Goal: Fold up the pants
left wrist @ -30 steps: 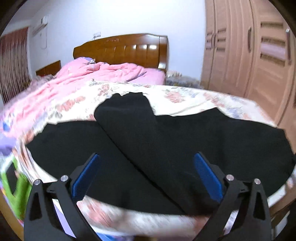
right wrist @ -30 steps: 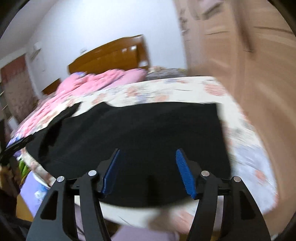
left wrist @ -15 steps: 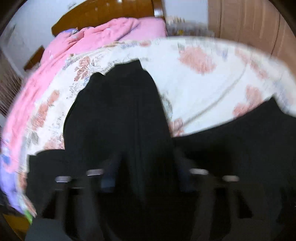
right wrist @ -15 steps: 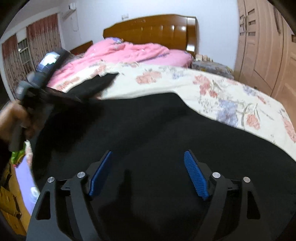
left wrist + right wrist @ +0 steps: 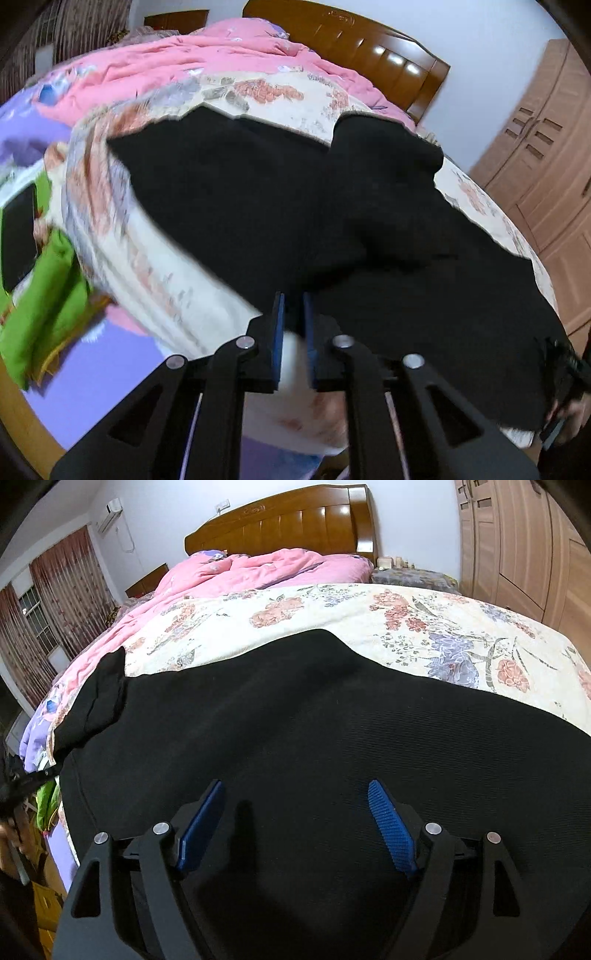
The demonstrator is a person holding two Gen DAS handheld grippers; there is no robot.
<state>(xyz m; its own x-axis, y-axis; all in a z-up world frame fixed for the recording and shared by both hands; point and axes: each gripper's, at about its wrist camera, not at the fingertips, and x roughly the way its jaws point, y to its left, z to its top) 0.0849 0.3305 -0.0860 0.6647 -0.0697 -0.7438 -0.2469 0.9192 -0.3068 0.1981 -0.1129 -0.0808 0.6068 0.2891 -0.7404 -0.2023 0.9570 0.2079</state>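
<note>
Black pants (image 5: 258, 206) lie spread across the near part of the bed, one leg (image 5: 380, 162) folded over toward the headboard. My left gripper (image 5: 293, 299) is at the pants' near edge by the mattress side. Its jaws are closing, with the black hem between the blue pad tips. In the right wrist view the pants (image 5: 314, 720) fill the foreground. My right gripper (image 5: 295, 784) hovers just over them, open, with nothing pinched between its fingers. The other hand's tool shows blurred at the left edge.
A floral sheet (image 5: 406, 627) covers the bed, with a pink quilt (image 5: 240, 576) bunched toward the wooden headboard (image 5: 288, 520). Wooden wardrobes (image 5: 524, 546) stand on the right. Beside the bed's left edge lie a green cloth (image 5: 48, 295) and a dark flat screen (image 5: 18, 236).
My left gripper dropped to the pants' near edge, rolled, and went from wide open to almost shut on the hem. My right gripper swung over the pants and widened its jaws.
</note>
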